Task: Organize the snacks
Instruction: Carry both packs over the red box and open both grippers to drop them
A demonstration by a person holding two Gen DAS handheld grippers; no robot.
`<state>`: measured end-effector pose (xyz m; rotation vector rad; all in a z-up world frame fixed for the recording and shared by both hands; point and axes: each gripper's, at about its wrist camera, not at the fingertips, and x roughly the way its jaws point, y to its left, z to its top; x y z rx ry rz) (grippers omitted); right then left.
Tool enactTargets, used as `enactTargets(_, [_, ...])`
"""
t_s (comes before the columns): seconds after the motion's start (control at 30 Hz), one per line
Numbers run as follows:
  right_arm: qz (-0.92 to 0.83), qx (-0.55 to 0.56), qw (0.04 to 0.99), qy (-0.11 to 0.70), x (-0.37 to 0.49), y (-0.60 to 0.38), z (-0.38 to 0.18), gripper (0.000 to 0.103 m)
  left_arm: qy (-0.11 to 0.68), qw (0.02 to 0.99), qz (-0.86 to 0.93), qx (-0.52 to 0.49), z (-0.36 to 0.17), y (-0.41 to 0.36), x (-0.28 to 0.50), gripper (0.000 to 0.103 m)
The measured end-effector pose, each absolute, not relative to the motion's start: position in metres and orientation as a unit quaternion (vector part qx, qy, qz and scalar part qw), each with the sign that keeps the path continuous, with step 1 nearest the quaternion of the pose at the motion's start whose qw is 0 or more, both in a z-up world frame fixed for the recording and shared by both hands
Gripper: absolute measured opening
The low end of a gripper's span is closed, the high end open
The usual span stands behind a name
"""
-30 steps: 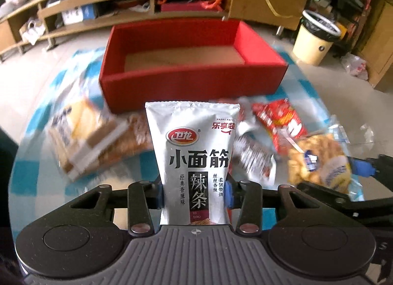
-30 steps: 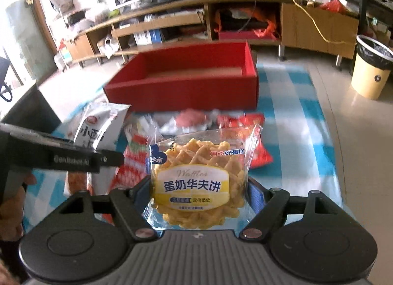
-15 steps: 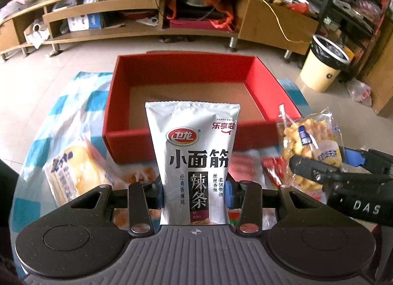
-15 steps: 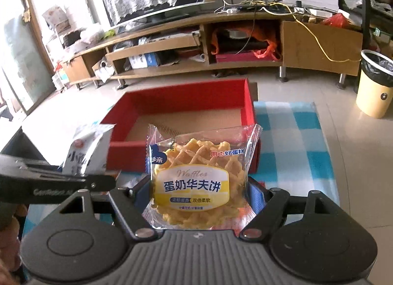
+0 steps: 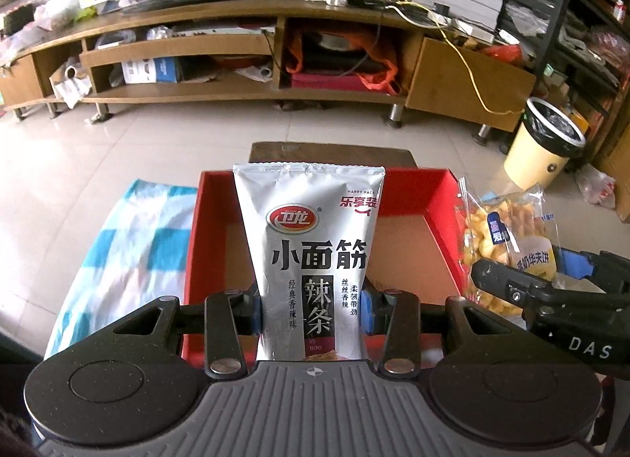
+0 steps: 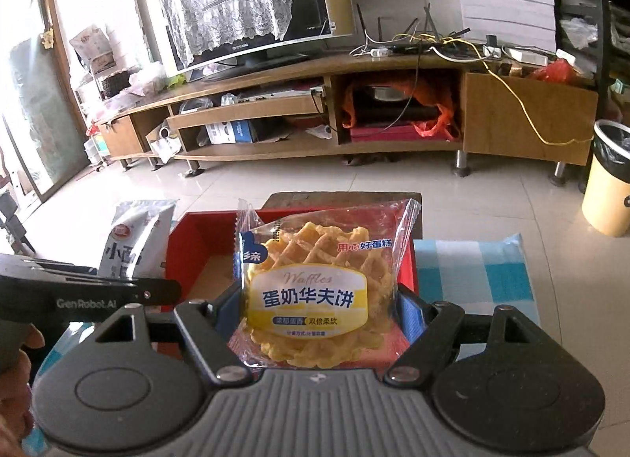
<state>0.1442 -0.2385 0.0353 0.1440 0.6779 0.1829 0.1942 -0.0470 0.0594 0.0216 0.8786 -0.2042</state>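
Note:
My left gripper [image 5: 311,309] is shut on a silver spicy-strip snack pouch [image 5: 311,252] and holds it upright over the open red box [image 5: 204,221]. My right gripper [image 6: 315,307] is shut on a clear waffle packet [image 6: 315,291] with a yellow label, held over the same red box [image 6: 185,244]. The waffle packet also shows at the right of the left wrist view [image 5: 508,236]. The silver pouch shows at the left of the right wrist view [image 6: 134,244]. The box floor is brown cardboard.
The box sits on a blue-and-white checked cloth [image 5: 130,236] over a small table. A wooden TV stand [image 5: 236,63] runs across the back. A cream bin [image 5: 547,146] stands on the tiled floor at right.
Both grippers have lifted and moved forward with their packets, from above the snack pile to over the red box. The loose snacks on the cloth have dropped out of view.

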Motion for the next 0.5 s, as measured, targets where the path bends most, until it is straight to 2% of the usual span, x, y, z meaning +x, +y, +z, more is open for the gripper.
enactTargets(0.5, [0.088, 0.058, 0.924, 0.367, 0.201, -0.228, 0.002, 0.074, 0.434, 0.896, -0.092, 0.013, 0.036, -0.049, 0.23, 0.053])
